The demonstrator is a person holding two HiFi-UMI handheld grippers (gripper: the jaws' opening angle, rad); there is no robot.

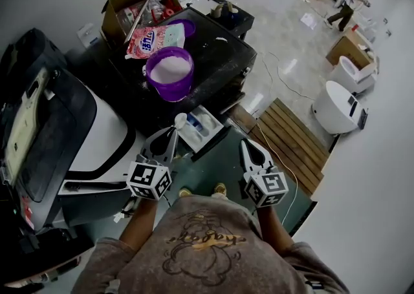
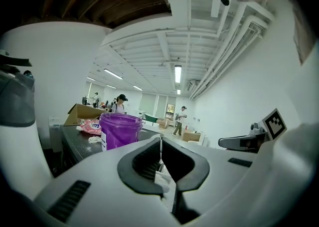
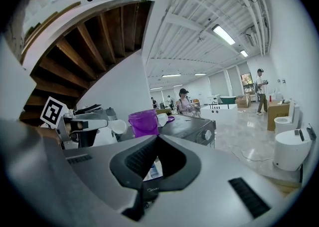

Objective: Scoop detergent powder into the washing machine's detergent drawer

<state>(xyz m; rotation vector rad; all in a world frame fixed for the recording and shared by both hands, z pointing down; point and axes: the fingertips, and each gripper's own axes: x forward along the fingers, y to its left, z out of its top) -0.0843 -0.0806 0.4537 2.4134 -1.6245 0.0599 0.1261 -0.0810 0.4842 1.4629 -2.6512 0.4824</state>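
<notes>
Detergent drawer (image 1: pixel 202 128): pulled out from the washing machine (image 1: pixel 217 53) front, white compartments showing.
Scoop (image 1: pixel 180 119): white, at the drawer's left corner.
Purple bucket (image 1: pixel 170 74): on the machine top, white powder (image 1: pixel 169 68) inside.
Left gripper (image 1: pixel 173 132): jaws clamped on the scoop's handle.
Right gripper (image 1: pixel 248 146): jaws pressed together, empty, right of the drawer.

Both forearms reach forward and down from the body, side by side. The left gripper (image 1: pixel 172 134) has its jaws pressed on the thin handle of a white scoop (image 1: pixel 180 119). The right gripper (image 1: pixel 246 145) has its jaws together, with nothing between them.
</notes>
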